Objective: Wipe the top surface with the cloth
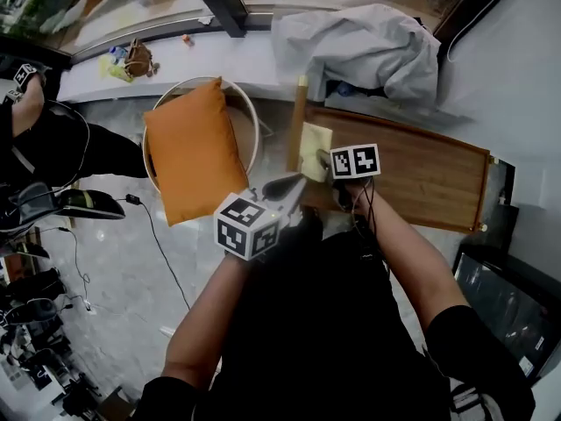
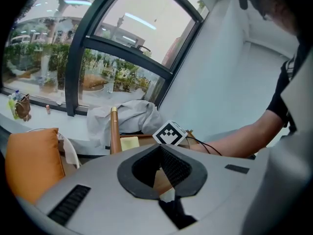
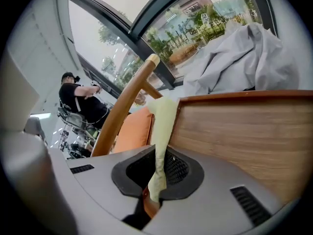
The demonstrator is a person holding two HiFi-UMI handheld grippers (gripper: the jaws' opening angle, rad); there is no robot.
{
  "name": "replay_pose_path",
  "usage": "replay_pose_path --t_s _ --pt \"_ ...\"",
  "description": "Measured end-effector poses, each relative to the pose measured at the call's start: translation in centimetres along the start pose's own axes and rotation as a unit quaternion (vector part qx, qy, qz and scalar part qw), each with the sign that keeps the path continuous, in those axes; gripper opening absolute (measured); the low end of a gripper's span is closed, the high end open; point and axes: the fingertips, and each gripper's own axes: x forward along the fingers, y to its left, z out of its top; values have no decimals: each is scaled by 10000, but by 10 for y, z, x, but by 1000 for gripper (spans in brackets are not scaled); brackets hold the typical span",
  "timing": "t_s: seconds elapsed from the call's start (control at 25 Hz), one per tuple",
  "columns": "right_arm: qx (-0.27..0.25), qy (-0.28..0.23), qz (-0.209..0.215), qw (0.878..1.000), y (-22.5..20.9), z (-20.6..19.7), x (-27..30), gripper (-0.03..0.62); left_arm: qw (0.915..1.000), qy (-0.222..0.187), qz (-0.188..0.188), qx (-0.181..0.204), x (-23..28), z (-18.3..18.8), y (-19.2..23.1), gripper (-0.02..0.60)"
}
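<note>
Room: large dark-framed windows looked onto greenery, above a white window ledge (image 1: pixel 219 60) and a pale marble floor (image 1: pixel 114 261).
Surface: wooden tabletop (image 1: pixel 421 178) with a raised edge, bare across most of its length.
Yellow cloth (image 1: pixel 314 146): lay on the tabletop's left end, beside a wooden post (image 1: pixel 298 121); one corner ran off the edge.
Right gripper (image 1: pixel 326 158): sat at the tabletop's near-left corner, its jaws clamped on the cloth's corner; in the right gripper view the cloth rose as a narrow strip from between the jaws and folded over the wooden edge.
Left gripper (image 1: pixel 294 182): hung just beside the right one, off the tabletop, tips pointing toward the cloth; its jaws met at the tips with nothing between them.
Orange cushion (image 1: pixel 193 147): stood tilted in a round white chair (image 1: pixel 250 117) left of the tabletop.
Grey fabric (image 1: pixel 359 51): heaped on the ledge beyond the tabletop.
Bystander (image 3: pixel 78 104): seated in dark clothes, well apart to the left.
</note>
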Motion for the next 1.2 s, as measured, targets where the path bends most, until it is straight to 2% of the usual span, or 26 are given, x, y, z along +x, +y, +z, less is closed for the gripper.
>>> replay_pose_path --t_s 0.08,0.28,0.4,0.72,1.2 --pt "-14 97 -38 9999 2 -2 15 32 10000 24 13 4 -7 -4 6 9" --pt "-270 408 -582 9971 -15 -11 37 32 9999 103 45 -1 -18 -11 15 9" --pt "-504 620 -764 9939 -16 -21 43 32 9999 159 53 15 -22 -15 17 9" --pt "-1529 921 -1451 9732 -38 -26 31 32 9997 232 60 24 -13 -18 11 9" --pt "-1343 945 -1560 9740 -87 -34 -12 32 9997 235 -31 73 18 -8 -17 9"
